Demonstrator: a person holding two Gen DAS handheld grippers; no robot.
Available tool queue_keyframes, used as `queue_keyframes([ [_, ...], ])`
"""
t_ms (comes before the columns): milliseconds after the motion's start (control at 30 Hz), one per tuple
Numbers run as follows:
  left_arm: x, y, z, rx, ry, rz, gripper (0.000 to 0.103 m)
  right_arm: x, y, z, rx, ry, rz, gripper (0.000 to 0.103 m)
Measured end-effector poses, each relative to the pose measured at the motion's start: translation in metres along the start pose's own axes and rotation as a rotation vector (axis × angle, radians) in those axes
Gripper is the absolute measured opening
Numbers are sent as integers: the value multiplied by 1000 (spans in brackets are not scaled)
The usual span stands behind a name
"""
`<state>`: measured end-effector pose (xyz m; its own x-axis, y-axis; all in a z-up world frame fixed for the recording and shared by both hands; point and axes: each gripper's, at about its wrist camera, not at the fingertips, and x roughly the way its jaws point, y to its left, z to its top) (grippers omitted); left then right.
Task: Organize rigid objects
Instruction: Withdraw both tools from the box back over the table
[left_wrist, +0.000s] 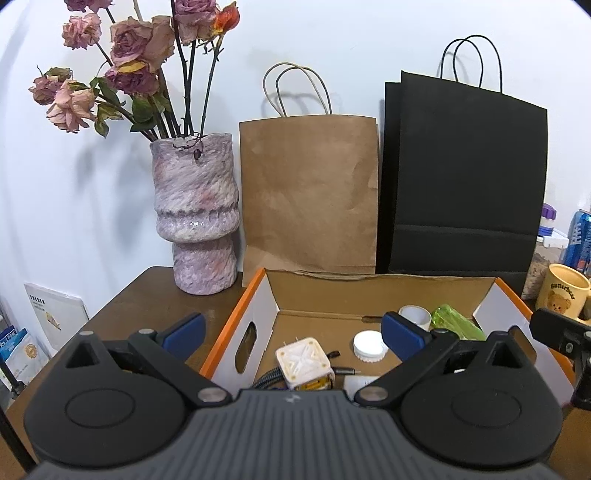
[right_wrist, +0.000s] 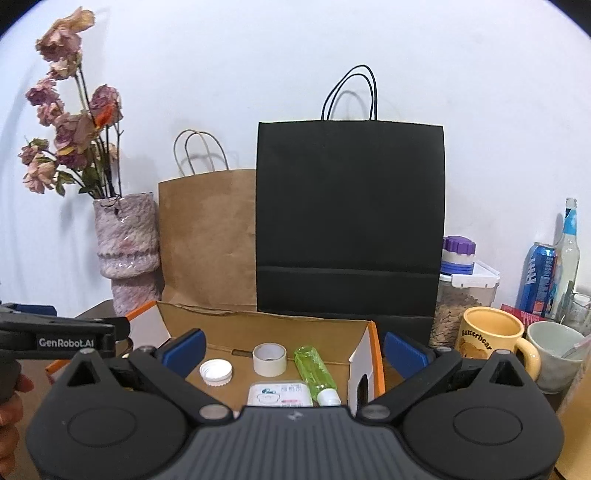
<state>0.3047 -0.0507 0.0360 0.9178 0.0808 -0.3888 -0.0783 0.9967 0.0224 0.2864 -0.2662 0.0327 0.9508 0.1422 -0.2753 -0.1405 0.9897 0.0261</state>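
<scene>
R fingers (right_wrist: 293, 345) spread, empty | L fingers (left_wrist: 293, 330) spread, empty | green bottle (right_wrist: 316, 369) in box (right_wrist: 258, 325), 12 o'clock of R, long axis 11–5, cap toward R; R nearer | tape (right_wrist: 269, 359) at 11, white cap (right_wrist: 216, 372) at 10 | white pack (right_wrist: 280, 395) and cube (left_wrist: 303, 362) cut off by gripper bodies

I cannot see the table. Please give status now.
Both tongs, left and right, open, empty. Green bottle, tape roll, white cap in cardboard box. Nothing blocking.
</scene>
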Motion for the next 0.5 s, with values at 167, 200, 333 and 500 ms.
queue_keyframes([
  [167, -14, 0, -7, 3, 3, -7, 103, -17, 0, -6, -18, 5, 3, 103],
  [200, -17, 0, -8, 3, 4, -7, 103, -20, 0, -8, -22, 8, 3, 103],
  [333, -29, 0, -14, 2, 8, -11, 103, -33, -2, -15, -31, 19, 1, 103],
  [500, -44, -2, -24, 11, 18, -16, 103, -50, -5, -24, -35, 35, -2, 103],
])
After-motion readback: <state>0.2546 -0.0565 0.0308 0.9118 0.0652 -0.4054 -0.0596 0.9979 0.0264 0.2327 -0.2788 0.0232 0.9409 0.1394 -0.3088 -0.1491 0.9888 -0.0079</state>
